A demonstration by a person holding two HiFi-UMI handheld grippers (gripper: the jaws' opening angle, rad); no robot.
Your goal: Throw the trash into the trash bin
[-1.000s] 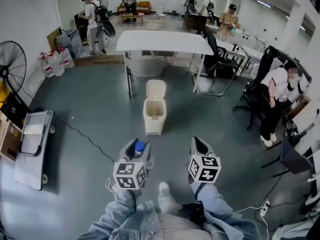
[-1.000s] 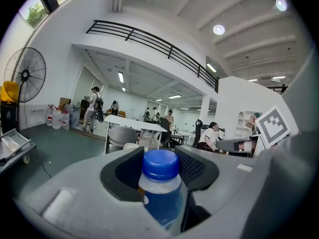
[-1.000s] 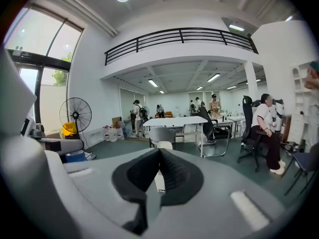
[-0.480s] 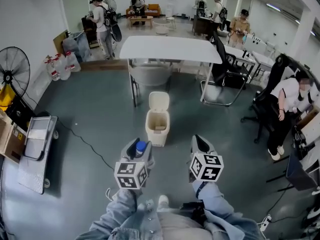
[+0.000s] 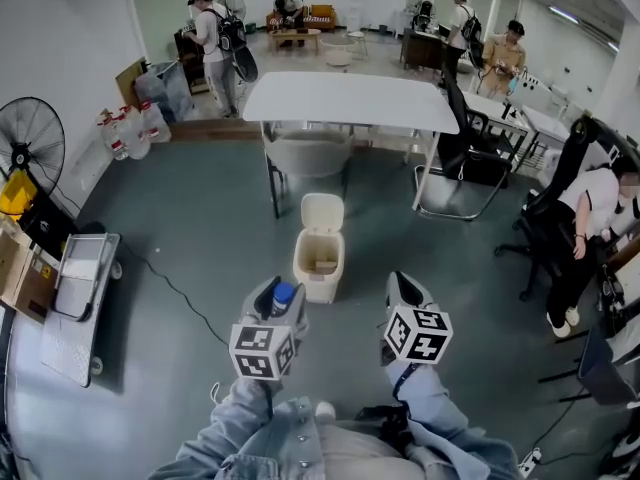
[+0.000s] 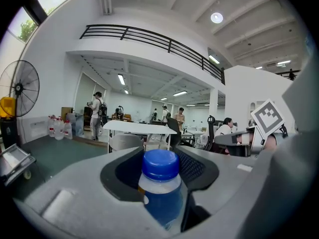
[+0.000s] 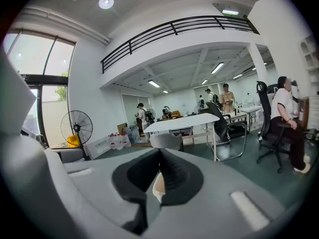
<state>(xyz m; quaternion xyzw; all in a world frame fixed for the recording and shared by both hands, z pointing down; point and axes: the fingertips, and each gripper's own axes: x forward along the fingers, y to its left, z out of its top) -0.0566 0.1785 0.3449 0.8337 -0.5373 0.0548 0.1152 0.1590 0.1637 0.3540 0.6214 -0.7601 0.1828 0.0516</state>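
A clear plastic bottle point(image 5: 282, 297) with a blue cap point(image 6: 160, 164) stands upright between the jaws of my left gripper point(image 5: 278, 290), which is shut on its body point(image 6: 162, 203). My right gripper point(image 5: 403, 286) is level with it on the right, jaws together point(image 7: 159, 171); only a pale sliver shows in the slit, and I cannot tell what it is. The cream trash bin point(image 5: 320, 260) stands on the grey floor just ahead of both grippers, its lid point(image 5: 323, 213) flipped up and its mouth open.
A white table point(image 5: 350, 100) stands behind the bin, with a grey tub point(image 5: 308, 153) under it. At the left are a fan point(image 5: 28, 148), a folded cart point(image 5: 75, 280) and a floor cable point(image 5: 170, 284). Office chairs point(image 5: 470, 148) and a seated person point(image 5: 590, 213) are at the right.
Both grippers have travelled forward across the floor. The bin and the table now sit lower and nearer in the head view. The bottle stays in the left gripper.
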